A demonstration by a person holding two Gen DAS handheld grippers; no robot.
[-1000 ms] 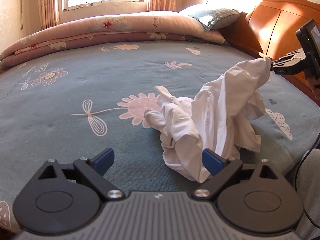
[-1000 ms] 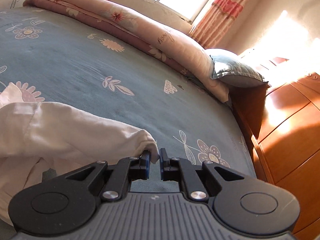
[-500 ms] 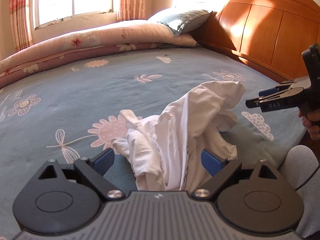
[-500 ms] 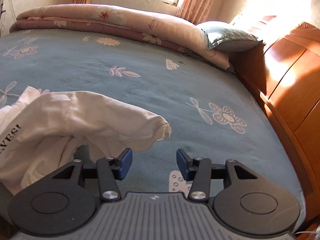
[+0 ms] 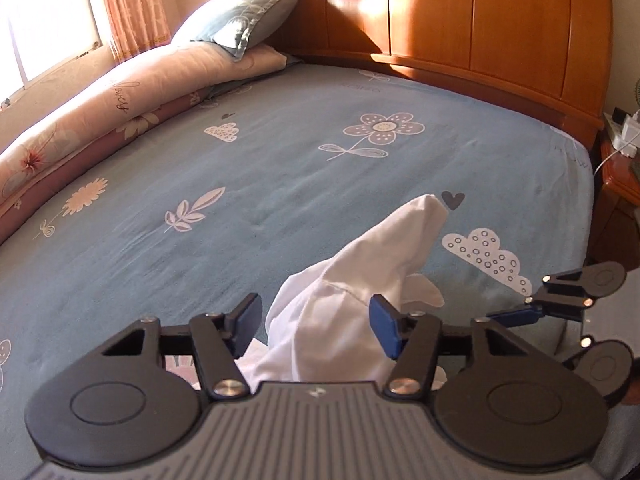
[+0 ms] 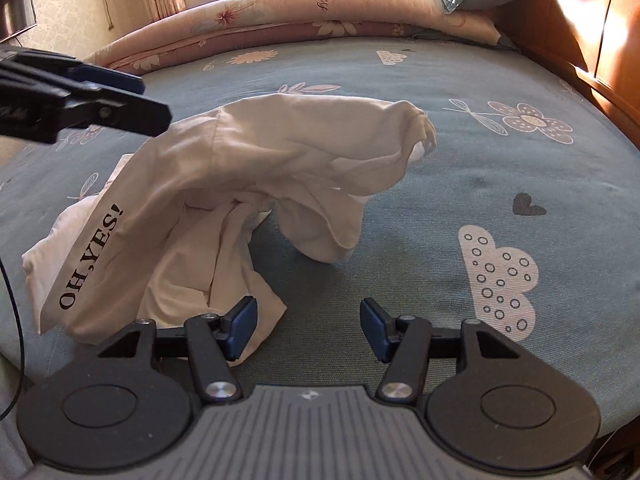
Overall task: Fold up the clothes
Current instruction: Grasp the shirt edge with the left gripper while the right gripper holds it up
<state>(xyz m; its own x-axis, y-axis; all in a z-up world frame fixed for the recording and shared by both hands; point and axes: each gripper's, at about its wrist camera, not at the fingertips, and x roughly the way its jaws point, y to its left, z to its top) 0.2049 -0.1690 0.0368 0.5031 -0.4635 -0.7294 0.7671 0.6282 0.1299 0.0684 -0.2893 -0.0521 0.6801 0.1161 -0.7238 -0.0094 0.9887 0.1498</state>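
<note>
Lying crumpled on the blue flowered bedsheet [image 6: 460, 168], the white garment [image 6: 248, 168] rests near my side. My left gripper [image 5: 316, 320] is closing, cloth between its jaws, not yet pressed. My right gripper [image 6: 308, 328] is opening over bare sheet, holding nothing, its left pad at the garment's edge. Far behind lie a rolled pink quilt [image 6: 280, 8], a pillow [image 5: 248, 20] and the wooden headboard [image 5: 480, 24].

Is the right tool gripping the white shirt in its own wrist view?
No. The right tool has only bedsheet between its pads; the white shirt lies crumpled alongside.
</note>
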